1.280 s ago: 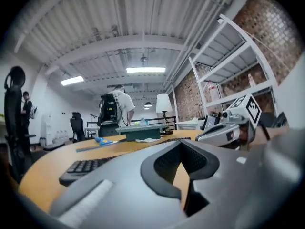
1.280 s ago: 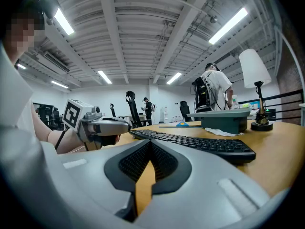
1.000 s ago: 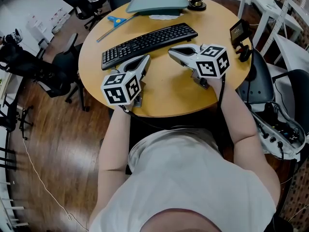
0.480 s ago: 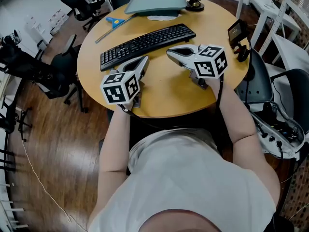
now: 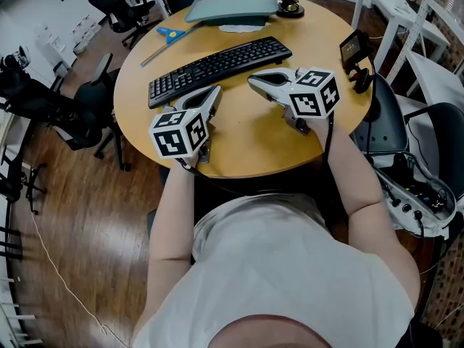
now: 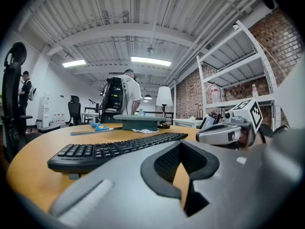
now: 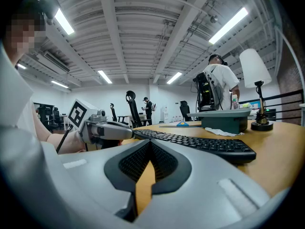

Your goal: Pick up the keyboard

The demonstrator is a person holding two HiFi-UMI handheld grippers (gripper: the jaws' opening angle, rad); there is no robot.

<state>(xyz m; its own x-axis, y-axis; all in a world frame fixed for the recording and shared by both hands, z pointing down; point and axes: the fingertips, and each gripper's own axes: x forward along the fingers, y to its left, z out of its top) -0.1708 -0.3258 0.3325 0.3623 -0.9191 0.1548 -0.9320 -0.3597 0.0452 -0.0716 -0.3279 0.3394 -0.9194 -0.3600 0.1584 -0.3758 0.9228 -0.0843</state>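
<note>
Keyboard (image 5: 220,69) lies flat on the round table (image 5: 254,147), just ahead of the left claw (image 5: 214,93) and right claw (image 5: 253,83), both closed tight and empty. Stiff plastic, probably light; best gripped at its two short ends.

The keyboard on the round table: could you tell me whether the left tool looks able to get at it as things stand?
Probably yes: the left tool sits right by the near edge of the keyboard with nothing in the way, though its shut jaws would need opening first.
</note>
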